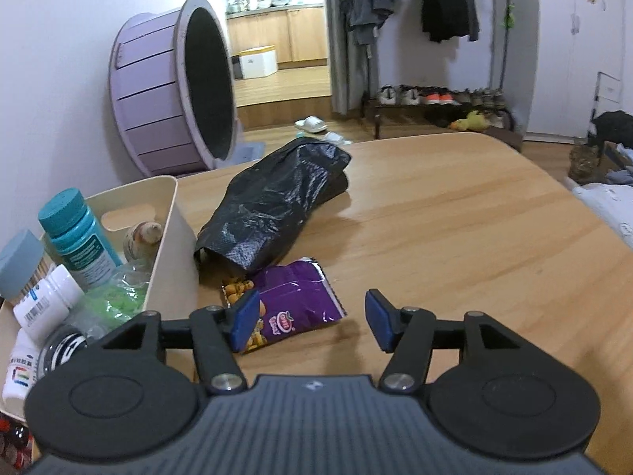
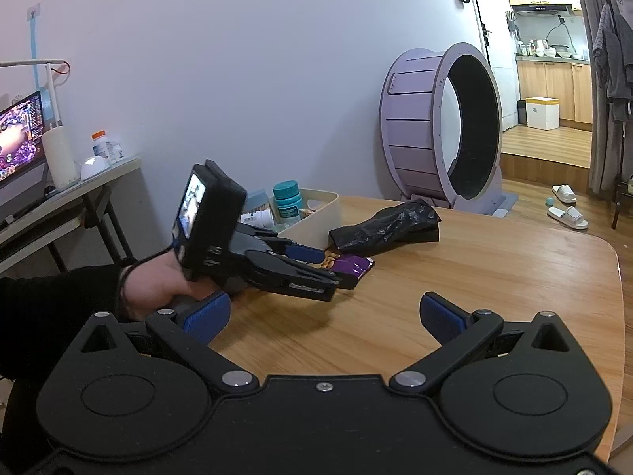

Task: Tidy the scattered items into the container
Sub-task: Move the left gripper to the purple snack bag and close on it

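1. Hovering just above the table [image 1: 455, 217], the left gripper [image 1: 310, 318] has its jaws spread wide with nothing between them; the right gripper [image 2: 322, 316] sits back near the table's edge, also spread and empty
2. Just ahead of the left gripper lies the purple snack packet [image 1: 289, 301], flat on the wood, its near corner partly behind the left blue pad [image 1: 245, 320], though contact cannot be told
3. The packet looks thin and slippery; a pinch from above could skate over the foil, or catch one corner so it swings and drops short of the bin
4. Beyond it, the black plastic bag [image 1: 273, 206] overlaps the packet's far end, so lifting the packet may drag the bag along
5. To the left, touching or nearly touching the bag, stands the beige container [image 1: 174, 237], already crowded with a teal-capped bottle [image 1: 75, 233], a white bottle [image 1: 47, 304] and green wrapping [image 1: 114, 297]
6. The bulky bag, I judge, may not fit and could topple the bottles
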